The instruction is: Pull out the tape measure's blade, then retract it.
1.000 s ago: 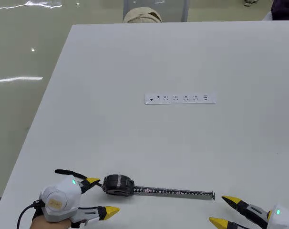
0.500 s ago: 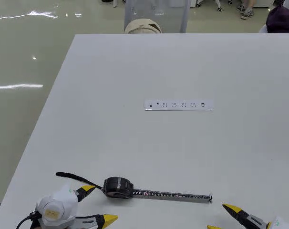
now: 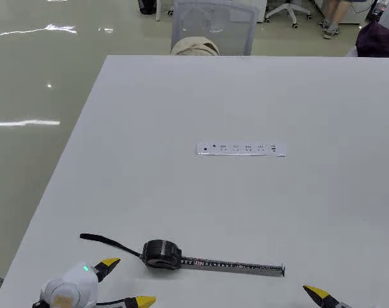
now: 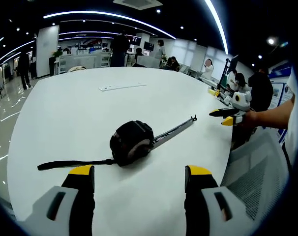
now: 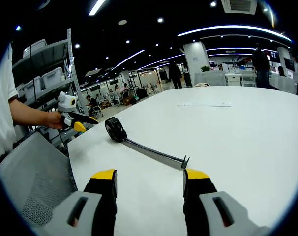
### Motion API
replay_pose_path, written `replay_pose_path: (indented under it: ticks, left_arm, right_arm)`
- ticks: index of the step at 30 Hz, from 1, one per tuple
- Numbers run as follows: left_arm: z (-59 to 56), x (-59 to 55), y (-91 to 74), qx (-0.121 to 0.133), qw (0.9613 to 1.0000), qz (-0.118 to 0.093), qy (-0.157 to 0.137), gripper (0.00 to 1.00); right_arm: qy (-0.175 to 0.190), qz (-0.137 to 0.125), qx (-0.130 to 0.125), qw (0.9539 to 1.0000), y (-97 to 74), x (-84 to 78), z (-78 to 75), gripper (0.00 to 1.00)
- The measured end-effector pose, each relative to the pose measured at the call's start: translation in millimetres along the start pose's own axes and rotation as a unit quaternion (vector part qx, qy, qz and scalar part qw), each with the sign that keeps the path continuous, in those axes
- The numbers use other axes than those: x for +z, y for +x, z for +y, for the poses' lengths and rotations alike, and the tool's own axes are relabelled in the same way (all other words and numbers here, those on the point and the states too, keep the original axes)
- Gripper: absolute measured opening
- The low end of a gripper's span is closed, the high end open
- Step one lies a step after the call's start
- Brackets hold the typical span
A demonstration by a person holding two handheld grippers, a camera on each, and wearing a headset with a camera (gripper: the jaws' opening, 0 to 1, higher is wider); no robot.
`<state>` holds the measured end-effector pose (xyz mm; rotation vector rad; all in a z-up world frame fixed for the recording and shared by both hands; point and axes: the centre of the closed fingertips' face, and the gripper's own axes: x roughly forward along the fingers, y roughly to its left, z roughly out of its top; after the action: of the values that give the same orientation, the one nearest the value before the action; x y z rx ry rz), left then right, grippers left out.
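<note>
The left gripper is spread and empty, aimed at the tape but just short of it. The right gripper is likewise spread and holds nothing, and it faces the hook without touching. The tape lies near the worktop's front edge, strap trailing left and blade out flat to the right. With one gripper at each end, the left probably steadies the case while the right feeds the blade home. Retraction remains.
</note>
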<state>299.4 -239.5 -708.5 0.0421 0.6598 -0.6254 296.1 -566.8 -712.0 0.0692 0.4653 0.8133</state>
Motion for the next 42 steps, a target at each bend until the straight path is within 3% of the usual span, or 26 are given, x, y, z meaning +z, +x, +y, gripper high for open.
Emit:
replay_pose_path:
  ticks: [7, 25, 42]
  left_arm:
    - [4.5, -9.0, -9.3, 0.016, 0.9999, -0.002, -0.006, 0.74]
    - [-9.7, -25.2, -26.9, 0.015, 0.9997, -0.012, -0.015, 0.77]
    - [-12.4, -28.5, -34.7, 0.016, 0.9994, -0.021, -0.024, 0.78]
  right_arm:
    - [-0.007, -0.001, -0.001, 1.0, -0.9, -0.8, 11.3, 0.55]
    - [-0.015, -0.021, -0.015, 0.9996, -12.0, 5.5, 25.7, 0.56]
    - [-0.016, -0.029, -0.026, 0.9991, -19.1, 6.6, 31.4, 0.57]
